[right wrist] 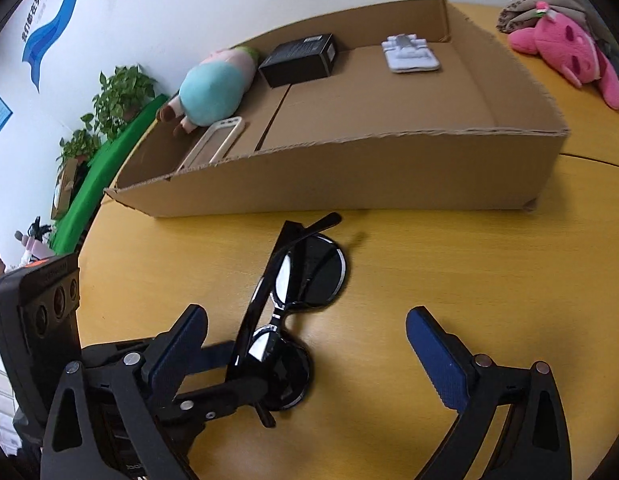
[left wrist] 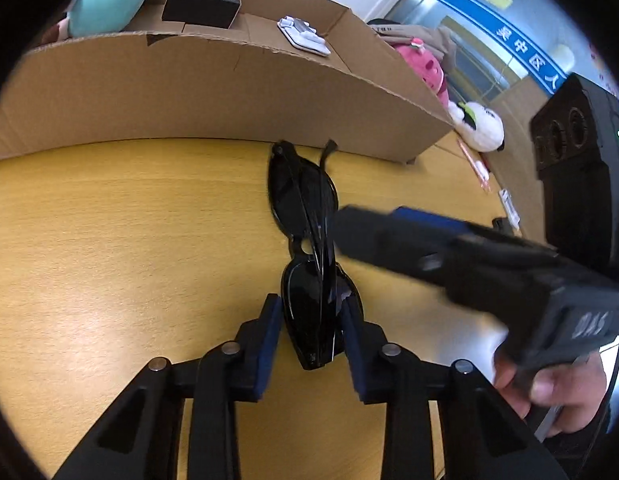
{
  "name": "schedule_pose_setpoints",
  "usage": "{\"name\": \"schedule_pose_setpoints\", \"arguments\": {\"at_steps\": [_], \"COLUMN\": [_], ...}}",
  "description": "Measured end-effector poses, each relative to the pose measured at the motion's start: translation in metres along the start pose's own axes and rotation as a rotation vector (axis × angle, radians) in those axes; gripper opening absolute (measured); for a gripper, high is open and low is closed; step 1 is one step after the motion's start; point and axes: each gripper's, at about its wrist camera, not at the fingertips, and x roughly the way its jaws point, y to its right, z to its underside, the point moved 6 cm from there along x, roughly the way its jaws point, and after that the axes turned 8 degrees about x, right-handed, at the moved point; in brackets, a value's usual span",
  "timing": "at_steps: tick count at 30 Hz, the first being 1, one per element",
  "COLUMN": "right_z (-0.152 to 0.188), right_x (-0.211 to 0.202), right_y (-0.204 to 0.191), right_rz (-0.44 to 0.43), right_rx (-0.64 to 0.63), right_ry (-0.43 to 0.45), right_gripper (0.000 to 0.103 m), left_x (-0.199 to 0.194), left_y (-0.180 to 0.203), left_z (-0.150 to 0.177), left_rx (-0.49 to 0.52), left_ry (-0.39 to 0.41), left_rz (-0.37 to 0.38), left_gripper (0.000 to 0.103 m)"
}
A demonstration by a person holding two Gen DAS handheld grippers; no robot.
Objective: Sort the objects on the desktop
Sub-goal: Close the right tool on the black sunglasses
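**Black sunglasses pinched at one lens**

Blue-padded left hand-held gripper point(left wrist: 309, 320) is clenched on the near lens of one pair of sunglasses point(left wrist: 305, 240) resting on the yellow counter point(left wrist: 129, 240). Right hand-held gripper point(right wrist: 307, 344) gapes wide, grasping nothing, straddling the sunglasses. Bare counter lies left. Just beyond stands one box point(right wrist: 349, 176) holding one black carton point(right wrist: 297, 58), one plush point(right wrist: 213, 90), one phone case point(right wrist: 215, 142).

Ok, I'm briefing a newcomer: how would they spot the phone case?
Find the cardboard box on the yellow table. Inside, at its left end, the phone case lies just in front of the teal plush toy. It is the only pale, open rectangular frame; the black box is solid.
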Motion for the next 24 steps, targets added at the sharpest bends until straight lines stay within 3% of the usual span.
{"name": "schedule_pose_setpoints", "arguments": {"at_steps": [6,8,10,12,14,24], "right_z": [0.006,0.008,0.010,0.012,0.013,-0.006], "right_x": [0.022,0.028,0.030,0.029,0.026,-0.032], "right_y": [-0.019,-0.019,-0.020,-0.024,-0.029,-0.049], "right_rz": [0.001,0.036,-0.001,0.015,0.004,-0.043], "right_rx": [-0.041,-0.052,-0.036,-0.055,-0.067,-0.065], "right_ry": [-0.056,-0.056,-0.067,-0.058,-0.054,0.069], "right_gripper": [0.064,0.047,0.042,0.037,0.015,0.013], "left_x": [-0.002,-0.003,-0.004,-0.005,-0.009,-0.060], "left_y": [-0.001,-0.004,-0.004,-0.003,0.000,0.031], "left_z": [0.004,0.003,0.004,0.003,0.002,-0.028], "left_rx": [0.005,-0.003,-0.003,0.005,0.008,0.101], "left_ry": [0.013,0.017,0.020,0.024,0.039,0.160], "left_rz": [-0.023,-0.018,-0.017,-0.026,-0.009,0.000], "left_gripper": [0.025,0.024,0.024,0.024,0.023,0.023]}}
